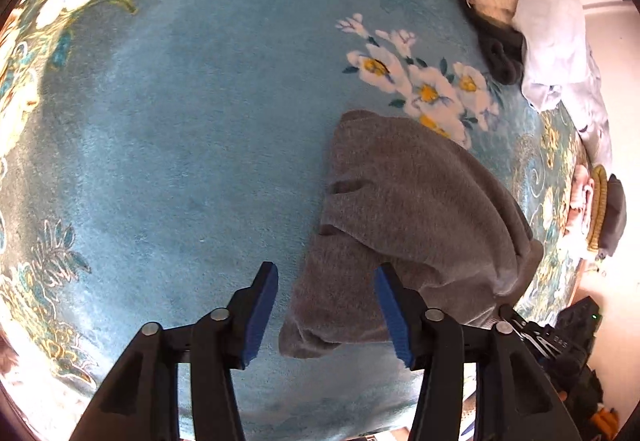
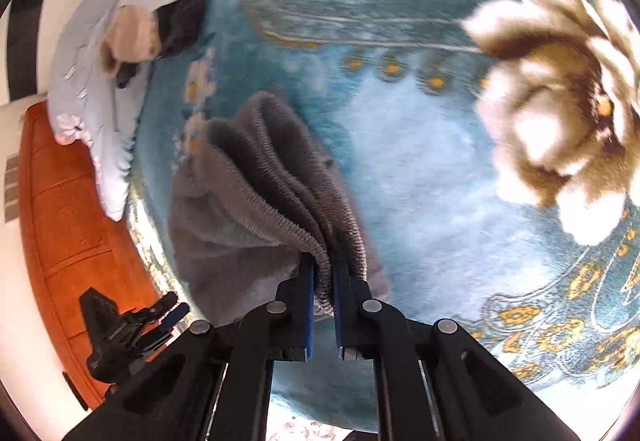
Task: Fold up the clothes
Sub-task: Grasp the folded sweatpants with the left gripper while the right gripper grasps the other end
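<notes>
- Left gripper (image 1: 326,305): fingers wide apart, holding nothing, just above the blue floral rug (image 1: 180,121) at the near edge of the grey garment (image 1: 412,217).
- Grey garment: bunched on rug, right side lifted.
- Right gripper (image 2: 324,281): fingers clamped on garment's ribbed hem (image 2: 280,217).
- Far side: pile of pale clothes (image 1: 552,41).

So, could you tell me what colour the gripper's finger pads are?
Blue pads, clearest in the left wrist view.

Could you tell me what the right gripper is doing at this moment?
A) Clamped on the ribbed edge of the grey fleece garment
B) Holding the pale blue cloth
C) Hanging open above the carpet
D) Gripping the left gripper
A: the right gripper pinches the grey fleece garment's ribbed hem between its blue pads.
</notes>
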A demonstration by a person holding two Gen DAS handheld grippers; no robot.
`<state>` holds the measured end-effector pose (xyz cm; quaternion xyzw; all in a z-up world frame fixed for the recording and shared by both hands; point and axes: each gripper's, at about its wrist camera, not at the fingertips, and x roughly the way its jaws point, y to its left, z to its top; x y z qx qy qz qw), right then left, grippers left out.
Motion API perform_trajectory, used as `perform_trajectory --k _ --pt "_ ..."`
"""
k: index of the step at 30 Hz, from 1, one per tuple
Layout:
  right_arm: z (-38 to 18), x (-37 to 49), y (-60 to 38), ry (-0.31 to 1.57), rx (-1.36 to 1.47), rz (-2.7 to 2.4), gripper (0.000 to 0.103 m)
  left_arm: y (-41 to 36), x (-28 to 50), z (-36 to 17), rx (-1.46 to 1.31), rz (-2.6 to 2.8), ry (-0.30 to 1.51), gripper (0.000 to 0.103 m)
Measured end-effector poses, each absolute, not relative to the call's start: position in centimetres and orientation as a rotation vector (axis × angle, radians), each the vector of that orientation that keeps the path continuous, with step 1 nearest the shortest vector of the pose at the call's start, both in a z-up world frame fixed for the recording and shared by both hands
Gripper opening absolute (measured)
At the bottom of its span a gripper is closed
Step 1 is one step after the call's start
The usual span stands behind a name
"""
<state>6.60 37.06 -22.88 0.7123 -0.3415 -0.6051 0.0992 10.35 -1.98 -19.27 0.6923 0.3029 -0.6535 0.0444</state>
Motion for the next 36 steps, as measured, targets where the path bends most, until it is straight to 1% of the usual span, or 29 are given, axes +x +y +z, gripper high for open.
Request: perform_trajectory --k 2,3,4,5,6,7,8,9,10,11,13,18,21,22,26,27,28,30,31,32,33,34,35,36 --pt "-22.1 6.0 36.3 -0.917 2.079 -1.839 0.014 -1.6 9.8 -19.8 2.141 -2.015 0.916 0.062" --pt "-21.7 5.7 35.9 -0.862 2.067 -1.865 0.015 -1.4 9.7 -20.0 2.153 -2.024 0.906 0.063" --pt "-21.5 5.4 35.6 -0.811 2.06 -1.885 0.022 -1.2 9.6 -20.1 2.164 -2.033 0.894 0.064" --pt "-21.3 5.2 35.3 -0.759 2.052 -1.904 0.026 -1.0 9.4 -20.3 2.174 -2.042 0.882 0.066" --pt "-21.1 5.0 35.1 -0.716 2.042 -1.917 0.035 -0.9 9.3 -20.4 2.18 -2.051 0.874 0.067" --pt "-21.1 5.1 35.3 -0.722 2.023 -1.905 0.039 -0.8 9.1 -20.6 2.181 -2.059 0.871 0.068" --pt "-21.0 5.1 35.2 -0.728 1.997 -1.893 0.041 -0.8 9.0 -20.8 2.179 -2.07 0.88 0.069" --pt "-21.0 5.0 35.2 -0.731 1.973 -1.884 0.049 -0.9 8.9 -20.9 2.173 -2.086 0.912 0.069" --pt "-20.9 5.0 35.3 -0.72 1.958 -1.894 0.059 -1.0 8.8 -20.9 2.164 -2.106 0.952 0.072" --pt "-21.5 5.1 35.3 -0.741 1.965 -1.879 0.063 -1.0 8.8 -20.9 2.161 -2.122 0.979 0.077" --pt "-22.7 5.1 35.4 -0.783 1.978 -1.848 0.063 -0.9 8.7 -21.3 2.165 -2.146 1.008 0.083" --pt "-25.7 5.2 35.8 -0.889 2.007 -1.77 0.063 -0.6 8.5 -24.0 2.242 -2.1 1.015 0.083" --pt "-26.9 5.4 36.2 -1.001 2.003 -1.746 0.063 -0.6 8.5 -25.3 2.26 -2.057 1.029 0.091" --pt "-27.1 5.4 36.3 -1.03 2.0 -1.742 0.065 -0.6 8.5 -25.6 2.258 -2.044 1.044 0.092" --pt "-27.1 5.4 35.8 -1.042 2.015 -1.752 0.066 -0.7 8.4 -26.5 2.25 -1.988 1.106 0.093" --pt "-27.1 5.5 35.7 -1.061 2.024 -1.747 0.064 -0.6 8.4 -26.6 2.245 -1.977 1.119 0.092" --pt "-27.3 5.6 35.6 -1.094 2.038 -1.723 0.058 -0.6 8.4 -26.6 2.237 -1.968 1.127 0.091" --pt "-27.4 5.7 35.1 -1.132 2.059 -1.702 0.051 -0.5 8.4 -26.3 2.221 -1.959 1.142 0.082" --pt "-27.3 5.8 34.9 -1.144 2.066 -1.699 0.046 -0.3 8.4 -26.0 2.215 -1.967 1.144 0.071" --pt "-27.2 5.9 34.7 -1.157 2.072 -1.697 0.042 0.0 8.3 -25.6 2.208 -1.977 1.135 0.06" --pt "-27.0 6.0 34.5 -1.169 2.067 -1.697 0.034 0.4 8.2 -25.0 2.206 -1.994 1.099 0.057" --pt "-26.6 6.2 34.3 -1.162 2.063 -1.71 0.032 0.8 8.0 -24.4 2.207 -2.017 1.045 0.046" --pt "-26.2 6.2 34.2 -1.15 2.061 -1.724 0.031 1.3 7.8 -23.7 2.206 -2.04 0.992 0.038" --pt "-25.6 6.3 34.2 -1.144 2.057 -1.738 0.029 1.8 7.6 -23.0 2.208 -2.064 0.941 0.035"
